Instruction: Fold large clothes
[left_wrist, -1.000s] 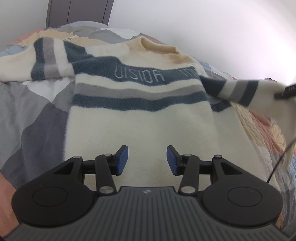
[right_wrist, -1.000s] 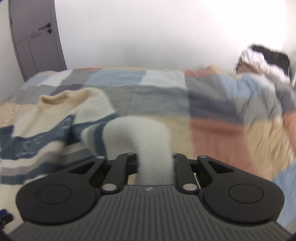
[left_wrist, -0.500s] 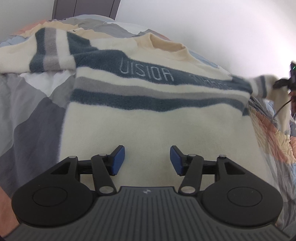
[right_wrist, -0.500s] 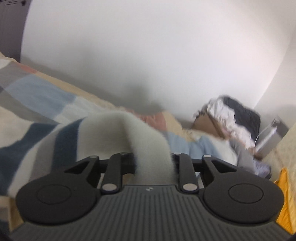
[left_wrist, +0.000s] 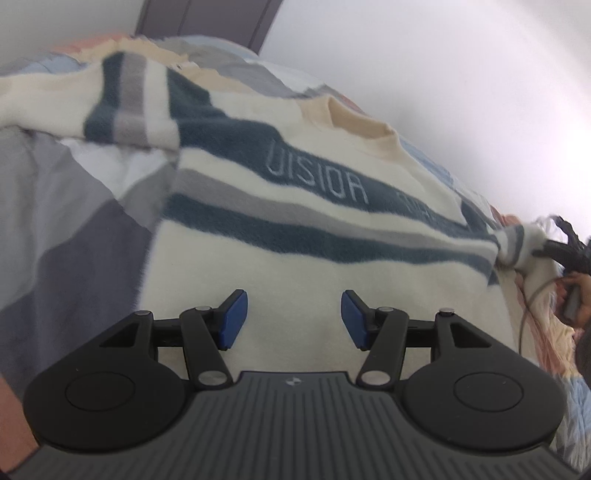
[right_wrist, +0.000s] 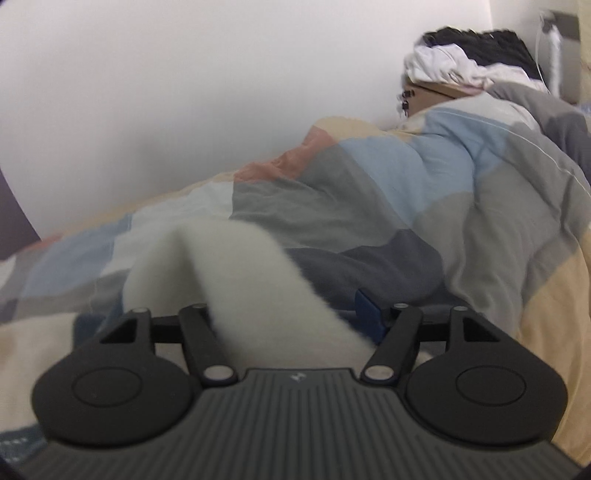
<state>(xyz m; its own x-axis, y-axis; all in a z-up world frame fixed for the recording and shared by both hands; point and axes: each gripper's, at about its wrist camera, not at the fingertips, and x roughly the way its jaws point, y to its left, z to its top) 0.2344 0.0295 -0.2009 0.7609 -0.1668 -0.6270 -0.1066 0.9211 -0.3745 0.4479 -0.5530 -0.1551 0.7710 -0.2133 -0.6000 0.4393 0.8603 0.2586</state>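
A cream fleece sweater (left_wrist: 295, 258) with navy and grey stripes lies front-up on the bed. Its left sleeve (left_wrist: 122, 99) stretches out to the upper left. My left gripper (left_wrist: 293, 314) hovers open over the lower body of the sweater, with nothing between its blue pads. The right sleeve (left_wrist: 517, 240) is drawn out to the right, where my right gripper (left_wrist: 565, 251) sits at its end. In the right wrist view the white cuff (right_wrist: 240, 266) lies loose between the jaws of the right gripper (right_wrist: 291, 314), which are opening. One blue pad (right_wrist: 369, 317) shows clear of the fabric.
A patchwork duvet (right_wrist: 406, 192) covers the bed and bunches up high at the right. A pile of clothes (right_wrist: 461, 66) rests on a cardboard box by the wall. A grey door (left_wrist: 203, 18) stands behind the bed. A person's hand (left_wrist: 576, 295) and a cable are at the right edge.
The right gripper swung the sleeve outward to the right and down, then its jaws spread from shut on the cuff to wide apart. The left gripper rolled slightly and widened a little.
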